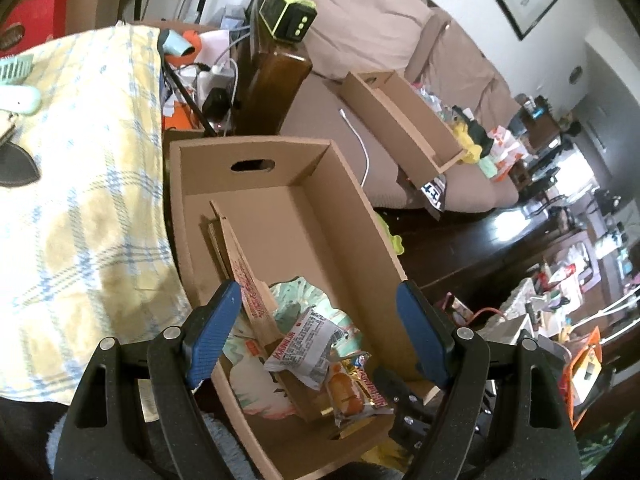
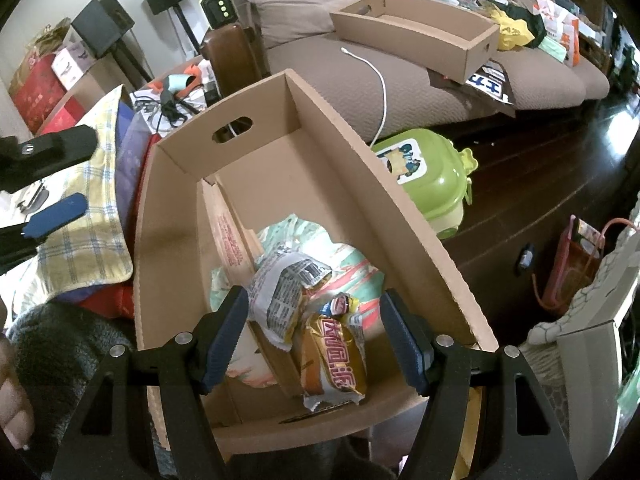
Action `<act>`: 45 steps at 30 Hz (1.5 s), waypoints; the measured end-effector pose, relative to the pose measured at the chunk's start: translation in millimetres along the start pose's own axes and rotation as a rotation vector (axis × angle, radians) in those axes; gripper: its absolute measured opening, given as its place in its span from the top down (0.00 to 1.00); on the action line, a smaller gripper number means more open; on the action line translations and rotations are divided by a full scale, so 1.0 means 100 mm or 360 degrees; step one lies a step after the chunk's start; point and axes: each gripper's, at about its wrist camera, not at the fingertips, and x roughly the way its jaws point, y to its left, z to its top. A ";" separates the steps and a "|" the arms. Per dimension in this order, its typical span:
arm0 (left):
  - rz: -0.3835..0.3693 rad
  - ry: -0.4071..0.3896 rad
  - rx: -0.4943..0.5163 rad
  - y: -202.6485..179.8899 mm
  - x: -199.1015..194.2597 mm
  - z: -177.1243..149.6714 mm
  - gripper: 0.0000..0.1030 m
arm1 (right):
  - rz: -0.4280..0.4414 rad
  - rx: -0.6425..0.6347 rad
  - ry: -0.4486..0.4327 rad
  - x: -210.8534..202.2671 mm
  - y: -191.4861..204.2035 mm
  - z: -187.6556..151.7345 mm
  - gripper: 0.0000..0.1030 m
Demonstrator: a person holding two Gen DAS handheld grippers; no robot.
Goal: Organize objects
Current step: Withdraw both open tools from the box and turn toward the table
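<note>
Between the spread fingers of the right gripper [image 2: 314, 338], a yellow snack packet [image 2: 334, 364] lies in the cardboard box [image 2: 400, 208]; the left gripper [image 1: 320, 332] hangs spread, empty, above it.

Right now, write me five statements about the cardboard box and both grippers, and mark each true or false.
1. The near cardboard box holds snack packets. True: a yellow snack packet and a grey-printed wrapper lie inside.
2. The right gripper is shut on the yellow packet. False: it is open, holding nothing.
3. A second cardboard box sits on the sofa. True.
4. The left gripper holds the checked cloth. False: it is open and empty, above the box.
5. The green container is inside the near box. False: it sits on the floor beside it.
</note>
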 end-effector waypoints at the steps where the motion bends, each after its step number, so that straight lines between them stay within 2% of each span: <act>1: 0.0009 -0.0013 0.0009 0.00 -0.04 0.01 0.25 | -0.0001 -0.0001 0.0001 0.00 0.00 0.00 0.32; 10: 0.0031 -0.0091 -0.0022 0.15 -0.33 -0.01 0.25 | 0.0001 -0.0003 0.0001 -0.01 0.00 0.01 0.32; 19: 0.0060 -0.0196 0.0013 0.15 -0.64 0.02 0.25 | 0.0029 0.0020 -0.0041 -0.10 0.01 0.04 0.31; 24: 0.0137 -0.0282 -0.0008 0.30 -0.89 0.06 0.25 | 0.0039 0.0016 -0.0048 -0.12 0.02 0.04 0.31; 25: 0.0127 -0.0281 -0.0022 0.33 -0.93 0.06 0.25 | 0.0039 0.0014 -0.0048 -0.12 0.03 0.05 0.30; 28: -0.0010 -0.0259 -0.0101 0.39 -1.10 0.00 0.25 | 0.0045 0.0018 -0.0047 -0.13 0.03 0.06 0.29; 34: -0.0030 -0.0351 -0.0137 0.47 -1.44 -0.06 0.24 | 0.0069 0.0047 -0.0087 -0.22 0.02 0.09 0.27; 37: 0.0050 -0.0398 -0.0186 0.65 -1.55 -0.03 0.24 | 0.0087 0.0050 -0.0096 -0.25 0.03 0.10 0.26; 39: 0.0101 -0.0429 -0.0274 0.88 -1.66 -0.03 0.24 | 0.0089 0.0044 -0.0099 -0.26 0.05 0.11 0.26; 41: 0.0201 -0.0476 -0.0352 1.13 -1.78 -0.02 0.24 | 0.0096 0.0035 -0.0100 -0.27 0.09 0.11 0.26; 42: 0.0263 -0.0497 -0.0386 1.24 -1.84 -0.02 0.24 | 0.0098 0.0028 -0.0102 -0.28 0.11 0.11 0.26; 45: 0.0554 -0.0567 -0.0488 1.63 -2.08 -0.01 0.24 | 0.0102 0.0004 -0.0103 -0.29 0.17 0.11 0.26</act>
